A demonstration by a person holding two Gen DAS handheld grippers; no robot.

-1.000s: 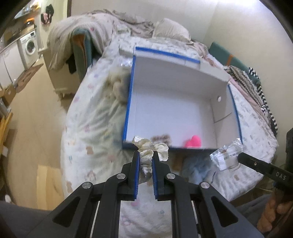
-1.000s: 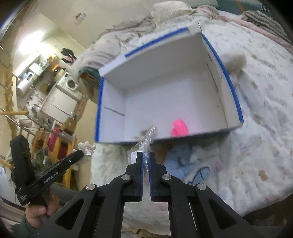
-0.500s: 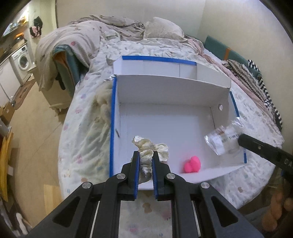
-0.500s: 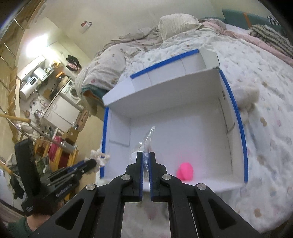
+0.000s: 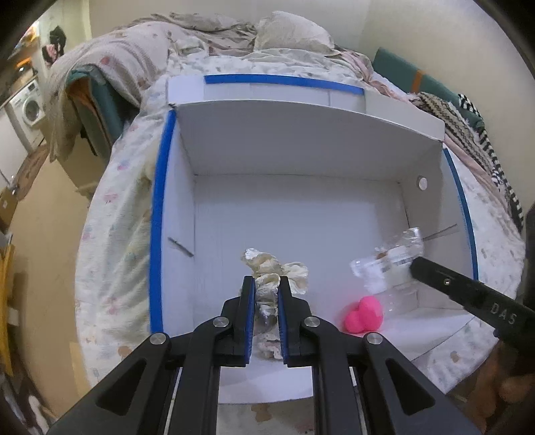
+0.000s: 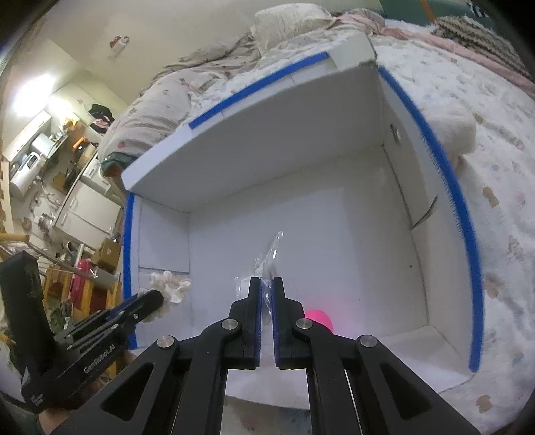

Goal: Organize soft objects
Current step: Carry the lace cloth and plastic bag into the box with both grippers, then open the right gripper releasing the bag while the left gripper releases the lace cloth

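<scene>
A white box with blue-taped rims point(image 5: 160, 214) point(image 6: 448, 187) lies open on the bed. My left gripper point(image 5: 265, 284) is shut on a cream scrunchie point(image 5: 277, 271), held over the box's near left part; it also shows in the right wrist view point(image 6: 167, 286). My right gripper point(image 6: 266, 284) is shut on a clear plastic packet point(image 6: 267, 261), held over the box's near right part; the packet shows in the left wrist view point(image 5: 391, 264). A pink soft object point(image 5: 364, 314) point(image 6: 319, 319) lies on the box floor near the front wall.
The bed has a patterned fleece cover point(image 5: 113, 214). A cream fluffy object point(image 6: 454, 134) lies on the bed beside the box's side wall. Rumpled blankets and a pillow point(image 5: 294, 30) lie beyond the box. A washing machine point(image 5: 28, 107) stands off the bed at left.
Both grippers have moved forward from in front of the box to over its inside, each still holding its object. The box now fills both views.
</scene>
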